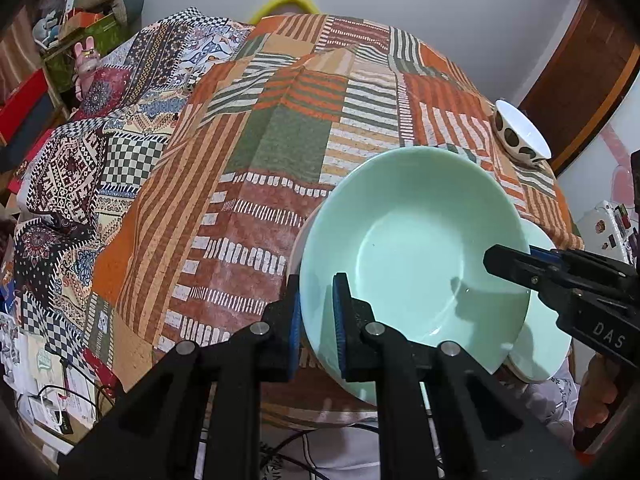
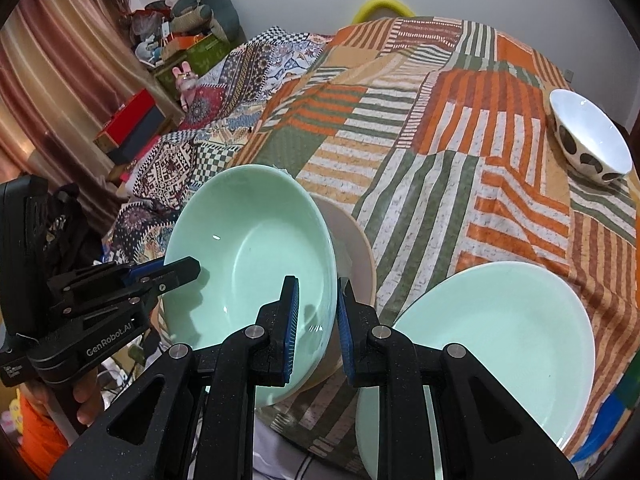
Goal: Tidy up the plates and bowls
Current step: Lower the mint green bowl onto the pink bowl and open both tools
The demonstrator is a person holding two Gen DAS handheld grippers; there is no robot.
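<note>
**Green bowl gripped at both rims**

Above the striped surface, the green bowl tilted, its opening facing up toward the cameras. The left hand-held gripper and right hand-held gripper each pinched opposite rims tight.

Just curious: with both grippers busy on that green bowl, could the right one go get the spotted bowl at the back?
Probably not yet: the right gripper is clamped on the green bowl's rim. The cloth toward the spotted bowl looks clear, though.
</note>
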